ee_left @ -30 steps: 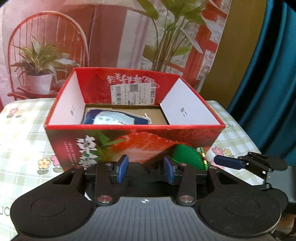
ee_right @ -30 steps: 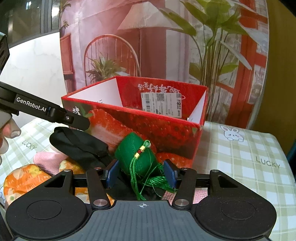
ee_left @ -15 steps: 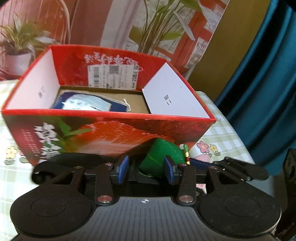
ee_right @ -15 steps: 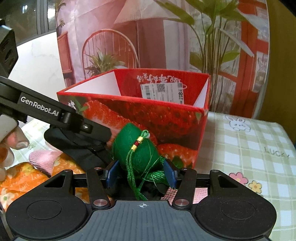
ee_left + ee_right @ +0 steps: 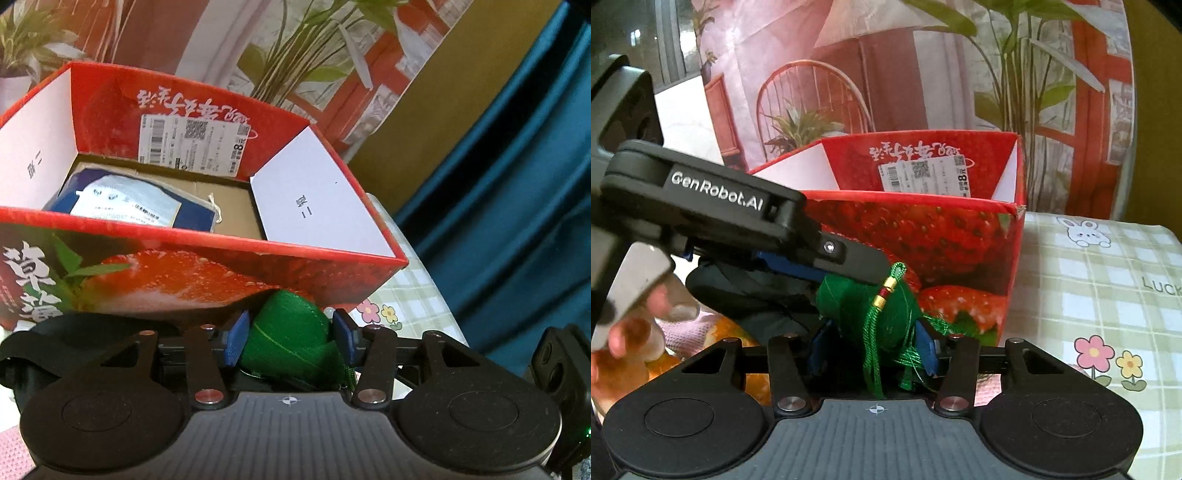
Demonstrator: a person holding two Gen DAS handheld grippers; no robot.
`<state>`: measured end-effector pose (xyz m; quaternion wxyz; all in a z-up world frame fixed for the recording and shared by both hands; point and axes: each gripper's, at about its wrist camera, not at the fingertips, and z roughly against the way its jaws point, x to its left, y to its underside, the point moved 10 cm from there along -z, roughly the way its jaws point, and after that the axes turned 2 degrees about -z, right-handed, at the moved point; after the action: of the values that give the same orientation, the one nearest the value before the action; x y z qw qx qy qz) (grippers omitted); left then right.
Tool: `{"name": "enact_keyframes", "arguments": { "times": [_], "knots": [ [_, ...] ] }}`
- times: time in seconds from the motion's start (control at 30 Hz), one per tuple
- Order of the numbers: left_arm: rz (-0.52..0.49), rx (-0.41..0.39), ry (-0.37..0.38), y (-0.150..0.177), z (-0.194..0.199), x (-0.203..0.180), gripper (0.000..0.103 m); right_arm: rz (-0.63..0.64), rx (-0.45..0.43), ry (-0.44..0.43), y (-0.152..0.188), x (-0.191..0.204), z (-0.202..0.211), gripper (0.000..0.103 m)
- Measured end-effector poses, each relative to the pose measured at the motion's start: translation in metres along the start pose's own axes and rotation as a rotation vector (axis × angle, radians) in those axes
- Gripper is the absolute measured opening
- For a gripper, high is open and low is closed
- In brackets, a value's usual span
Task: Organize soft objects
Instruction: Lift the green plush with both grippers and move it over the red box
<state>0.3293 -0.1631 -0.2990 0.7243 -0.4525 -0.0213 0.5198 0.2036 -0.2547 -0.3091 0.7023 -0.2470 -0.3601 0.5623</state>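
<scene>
A green stuffed pouch (image 5: pixel 291 332) with a gold bead and green tassel (image 5: pixel 846 306) sits just in front of the red strawberry box (image 5: pixel 221 240). In the right wrist view my right gripper (image 5: pixel 873 347) is shut on it, its jaws closing and both blue pads against its sides. My left gripper (image 5: pixel 289 338) has the same pouch between its pads, jaws opening. Seen from the right wrist, a left gripper finger (image 5: pixel 864 266) reaches in from the left over the pouch's top. Inside the box lies a navy and white packet (image 5: pixel 125 203).
A black strap or cloth (image 5: pixel 757 295) lies left of the pouch, with orange (image 5: pixel 753 380) and pink (image 5: pixel 687 332) soft things beyond it. A person's hand (image 5: pixel 628 332) holds the left gripper. The checked tablecloth (image 5: pixel 1089 295) spreads to the right; a teal curtain (image 5: pixel 517 184) hangs beyond.
My left gripper has swung right and down, so the green pouch now sits between its pads, which stand wider. The right pads have drawn in on the pouch.
</scene>
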Motion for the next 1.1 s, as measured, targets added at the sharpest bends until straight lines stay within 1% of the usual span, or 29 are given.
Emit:
{"name": "enact_keyframes", "arguments": {
  "times": [0.17, 0.4, 0.67, 0.83, 1.1],
  "knots": [
    [-0.007, -0.045, 0.019, -0.009, 0.018, -0.005, 0.051, -0.007, -0.021, -0.005, -0.009, 0.006, 0.009, 0.044],
    [-0.075, -0.133, 0.017, -0.034, 0.054, -0.027, 0.051, 0.017, -0.074, -0.016, -0.04, 0.018, 0.033, 0.044],
    [-0.127, -0.219, 0.025, -0.072, 0.087, -0.046, 0.051, 0.07, -0.141, -0.027, -0.088, 0.029, 0.057, 0.044],
    [-0.156, -0.268, 0.023, -0.101, 0.104, -0.055, 0.051, 0.119, -0.188, -0.02, -0.121, 0.033, 0.066, 0.044],
    [-0.196, -0.352, 0.01, -0.138, 0.134, -0.066, 0.051, 0.194, -0.258, -0.024, -0.176, 0.044, 0.077, 0.044]
  ]
}}
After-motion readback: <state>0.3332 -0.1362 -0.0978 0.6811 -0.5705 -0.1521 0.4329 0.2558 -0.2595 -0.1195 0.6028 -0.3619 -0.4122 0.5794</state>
